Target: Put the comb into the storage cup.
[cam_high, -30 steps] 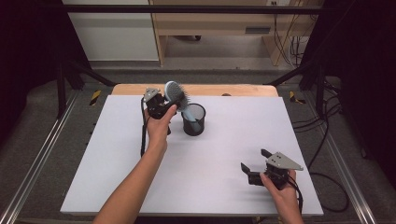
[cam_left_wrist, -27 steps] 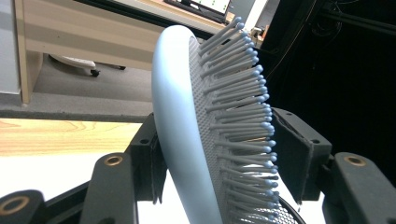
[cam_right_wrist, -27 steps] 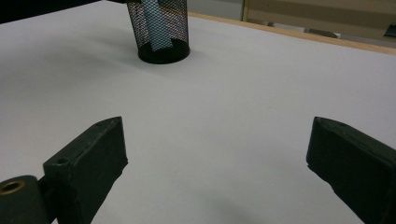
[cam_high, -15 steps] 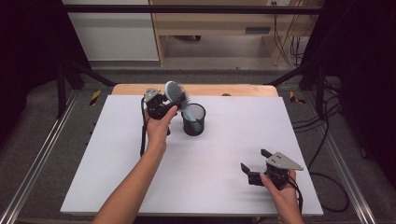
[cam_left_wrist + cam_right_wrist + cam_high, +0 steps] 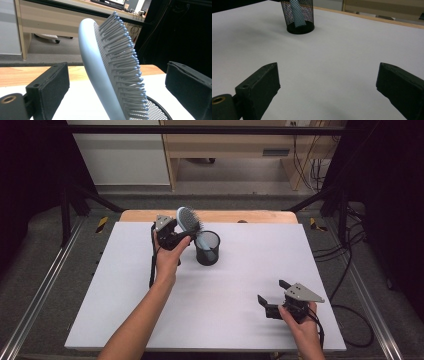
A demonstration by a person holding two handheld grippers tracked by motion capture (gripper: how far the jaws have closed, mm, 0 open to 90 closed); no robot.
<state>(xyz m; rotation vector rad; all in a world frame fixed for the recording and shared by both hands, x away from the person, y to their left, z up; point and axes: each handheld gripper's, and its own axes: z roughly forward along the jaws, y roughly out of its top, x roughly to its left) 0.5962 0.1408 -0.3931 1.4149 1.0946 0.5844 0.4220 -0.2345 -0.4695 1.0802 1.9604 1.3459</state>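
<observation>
A light blue hairbrush (image 5: 187, 220) stands tilted with its handle down in a black mesh cup (image 5: 207, 249) at the far middle of the table. My left gripper (image 5: 184, 237) sits at the brush head from the left. Its jaws have just been opening. In the left gripper view the brush (image 5: 105, 62) stands between the left gripper's (image 5: 117, 82) two pads, and neither pad touches it. My right gripper (image 5: 271, 291) rests open near the front right, holding nothing. In the right gripper view the right gripper (image 5: 328, 85) faces the cup (image 5: 298, 17) across bare table.
The white tabletop (image 5: 240, 270) has a wooden edge (image 5: 225, 216) along its far side. Metal rails run along both sides of the table. Cables lie on the floor at the right.
The left gripper's jaws have spread off the brush head, and the brush stays leaning in the cup. Neither hand has moved.
</observation>
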